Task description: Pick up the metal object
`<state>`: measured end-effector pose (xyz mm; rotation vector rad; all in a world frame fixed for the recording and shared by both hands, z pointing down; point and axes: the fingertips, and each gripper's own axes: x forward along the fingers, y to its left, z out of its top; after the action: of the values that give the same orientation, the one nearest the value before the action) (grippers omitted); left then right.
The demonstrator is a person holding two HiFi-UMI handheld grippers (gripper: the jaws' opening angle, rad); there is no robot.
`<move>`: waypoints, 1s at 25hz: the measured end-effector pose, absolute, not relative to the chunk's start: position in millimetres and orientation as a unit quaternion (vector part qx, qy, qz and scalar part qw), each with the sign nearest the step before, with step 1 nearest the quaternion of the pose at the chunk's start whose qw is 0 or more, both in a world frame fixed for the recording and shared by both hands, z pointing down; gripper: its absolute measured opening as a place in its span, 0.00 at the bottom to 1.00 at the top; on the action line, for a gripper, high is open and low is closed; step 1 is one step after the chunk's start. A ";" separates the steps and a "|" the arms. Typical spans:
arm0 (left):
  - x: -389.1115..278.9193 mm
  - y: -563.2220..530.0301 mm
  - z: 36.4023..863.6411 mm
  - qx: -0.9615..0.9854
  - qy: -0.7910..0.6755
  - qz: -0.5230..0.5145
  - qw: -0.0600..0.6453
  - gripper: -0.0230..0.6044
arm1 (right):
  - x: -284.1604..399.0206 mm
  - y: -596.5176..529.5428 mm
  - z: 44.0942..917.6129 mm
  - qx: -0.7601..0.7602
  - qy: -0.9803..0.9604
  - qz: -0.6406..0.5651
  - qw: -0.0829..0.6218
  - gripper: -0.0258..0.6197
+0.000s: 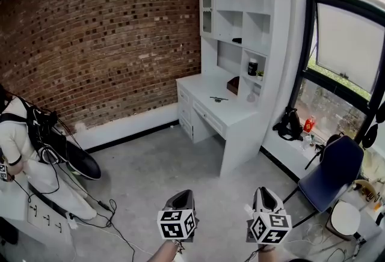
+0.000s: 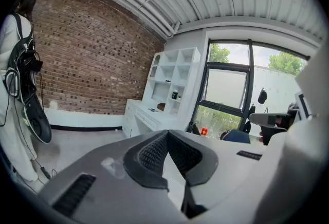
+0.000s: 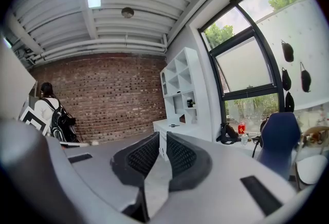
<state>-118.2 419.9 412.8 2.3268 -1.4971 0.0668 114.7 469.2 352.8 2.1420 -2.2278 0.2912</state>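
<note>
The left claw (image 1: 180, 198) is pressed shut and the right claw (image 1: 265, 194) is narrowed to a bare sliver. Both are empty, with ribbed black pads, and are held low, well apart from the smooth white worktop (image 1: 231, 113). There a slim dark object (image 1: 218, 99) — likely the metal one — lies flat.

Small dark metal object (image 1: 218, 99) mid-top of white desk (image 1: 240, 119); brown box (image 1: 233, 85) behind it, at back edge; blue chair (image 1: 328, 173) right of desk.
</note>
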 end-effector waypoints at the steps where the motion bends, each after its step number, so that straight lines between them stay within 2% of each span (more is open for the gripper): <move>1: -117.6 420.4 413.2 0.826 -0.532 0.025 0.186 0.04 | 114.5 469.0 352.7 0.689 -0.719 0.094 0.019 0.11; 9: -111.2 419.1 417.3 0.818 -0.542 0.029 0.188 0.04 | 123.1 466.0 355.6 0.681 -0.726 0.095 0.023 0.23; 25: -57.4 399.9 431.8 0.810 -0.556 0.048 0.183 0.04 | 186.5 445.8 385.1 0.673 -0.729 0.121 0.024 0.23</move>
<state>-57.4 399.9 431.8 2.2840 -1.5680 0.1357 186.5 445.8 385.1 2.0826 -2.2557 0.3754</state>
